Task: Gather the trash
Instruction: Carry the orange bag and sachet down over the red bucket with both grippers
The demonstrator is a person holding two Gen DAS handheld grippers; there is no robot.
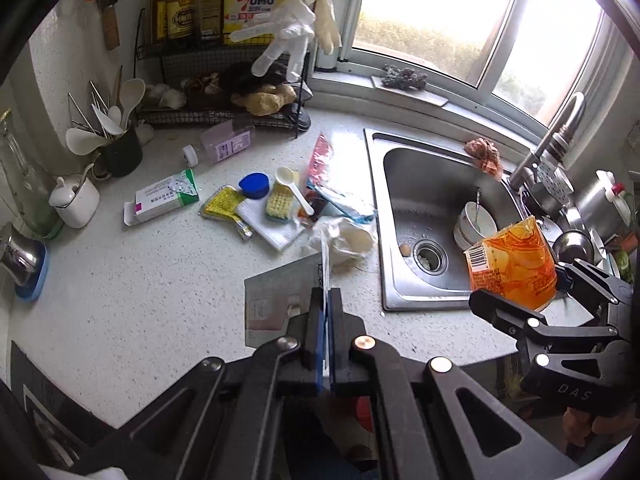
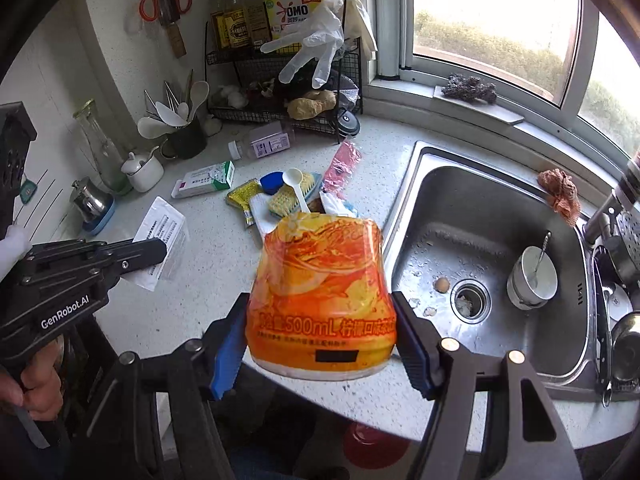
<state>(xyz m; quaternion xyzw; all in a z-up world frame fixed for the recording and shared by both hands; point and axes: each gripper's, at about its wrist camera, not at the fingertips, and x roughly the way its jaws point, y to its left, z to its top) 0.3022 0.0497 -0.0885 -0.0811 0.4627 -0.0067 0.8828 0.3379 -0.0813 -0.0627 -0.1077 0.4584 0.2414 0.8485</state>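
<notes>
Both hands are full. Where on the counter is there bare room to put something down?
Bare countertop lies in front of the medicine box, between the blue coaster and the sink edge. A smaller patch sits left of the box. The middle is crowded: brush, yellow packet, wrappers, up to the wire rack.

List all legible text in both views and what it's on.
"OMO": yellow detergent jug on the rack.
"500mL": orange bottle in the right gripper; the characters beside it are not clear.
"GenRobot.AI": left gripper.
"DAS": right gripper, seen from the left wrist.
Too small or blurred: paper in the left gripper, medicine box, sauce bottles.
</notes>
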